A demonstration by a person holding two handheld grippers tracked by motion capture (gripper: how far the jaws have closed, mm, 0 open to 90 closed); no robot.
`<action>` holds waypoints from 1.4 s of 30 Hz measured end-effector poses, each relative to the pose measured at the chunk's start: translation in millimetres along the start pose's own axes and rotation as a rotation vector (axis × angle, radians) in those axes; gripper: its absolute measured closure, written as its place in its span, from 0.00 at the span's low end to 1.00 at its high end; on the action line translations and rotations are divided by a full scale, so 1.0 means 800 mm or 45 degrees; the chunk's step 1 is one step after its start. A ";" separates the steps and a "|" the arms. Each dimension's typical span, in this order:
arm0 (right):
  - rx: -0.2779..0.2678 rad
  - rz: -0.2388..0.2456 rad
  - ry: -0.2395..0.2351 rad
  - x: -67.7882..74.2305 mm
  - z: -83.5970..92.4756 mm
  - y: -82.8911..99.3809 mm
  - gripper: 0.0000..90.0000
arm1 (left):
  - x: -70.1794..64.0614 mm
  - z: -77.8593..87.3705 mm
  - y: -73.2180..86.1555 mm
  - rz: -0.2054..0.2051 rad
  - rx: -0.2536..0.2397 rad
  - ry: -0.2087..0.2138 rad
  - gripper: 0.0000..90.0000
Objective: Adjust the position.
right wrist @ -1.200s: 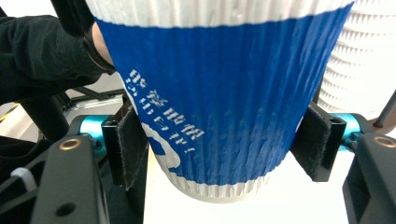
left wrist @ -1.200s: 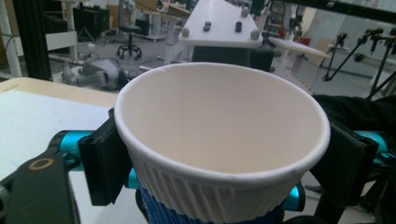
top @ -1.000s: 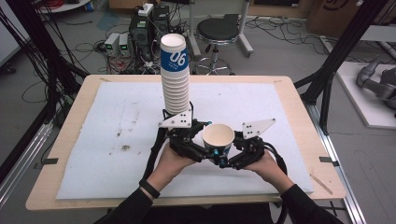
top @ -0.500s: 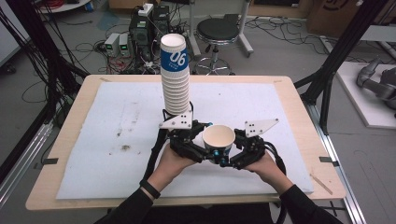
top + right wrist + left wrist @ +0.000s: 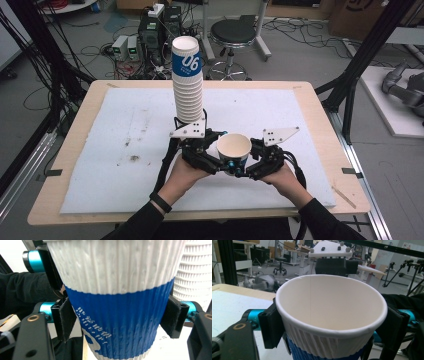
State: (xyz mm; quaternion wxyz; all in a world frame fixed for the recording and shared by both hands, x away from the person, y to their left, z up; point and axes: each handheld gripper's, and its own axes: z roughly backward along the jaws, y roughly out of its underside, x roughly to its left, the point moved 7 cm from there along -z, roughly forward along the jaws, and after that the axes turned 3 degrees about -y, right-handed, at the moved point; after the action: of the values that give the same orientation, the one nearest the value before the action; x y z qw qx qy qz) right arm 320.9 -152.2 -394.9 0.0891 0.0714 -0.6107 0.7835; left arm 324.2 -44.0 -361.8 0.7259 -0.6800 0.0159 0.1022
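In the high view, a white-and-blue ribbed paper cup (image 5: pixel 234 150) stands upright on the white-covered counter (image 5: pixel 100 165), just in front of a tall stack of like paper cups (image 5: pixel 188 85), between the left gripper (image 5: pixel 212 159) and the right gripper (image 5: pixel 250 162). In the left gripper view the jaws, having just been opening, flank the cup (image 5: pixel 329 315) under its rim; whether they press I cannot tell. In the right gripper view the jaws, just closing, rest on the blue band (image 5: pixel 117 322); the cup looks light and crushable, so I would hold it gently under the stiff rim.

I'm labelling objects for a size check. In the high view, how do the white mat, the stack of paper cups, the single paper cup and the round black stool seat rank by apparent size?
1. White mat, by far the largest.
2. Stack of paper cups.
3 and 4. Round black stool seat and single paper cup: they look alike, and the stool stands farther from the camera, so no ranking.
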 end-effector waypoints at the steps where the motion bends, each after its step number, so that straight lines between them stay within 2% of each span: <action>1: 0.001 -0.001 -0.001 0.000 0.000 0.000 0.28 | 0.000 0.000 0.000 0.000 0.001 -0.006 0.19; 3: 0.001 0.000 0.005 -0.001 0.002 0.000 0.28 | 0.000 0.002 -0.001 -0.006 -0.005 0.001 0.15; 14: -0.045 0.000 0.056 -0.009 0.019 -0.007 0.28 | 0.005 0.023 -0.002 -0.046 -0.009 -0.056 0.14; 21: -0.072 0.001 0.081 -0.013 0.027 -0.010 0.28 | 0.010 0.025 0.010 -0.076 0.040 -0.103 0.14; 24: -0.085 -0.004 0.081 -0.013 0.029 -0.012 0.28 | 0.011 0.023 0.016 -0.084 0.059 -0.112 0.14; 36: -0.110 0.003 0.072 -0.008 0.027 -0.016 0.28 | 0.010 0.003 0.039 -0.035 0.104 -0.090 0.14; 42: -0.108 0.019 0.058 -0.004 0.021 -0.016 0.28 | 0.007 -0.010 0.046 -0.033 0.130 -0.081 0.14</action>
State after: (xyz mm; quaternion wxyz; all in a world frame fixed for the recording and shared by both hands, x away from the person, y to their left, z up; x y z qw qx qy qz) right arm 326.9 -165.3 -379.2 0.1002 0.0452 -0.6418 0.7590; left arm 324.7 -49.4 -399.5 0.7610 -0.6387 -0.0108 0.1133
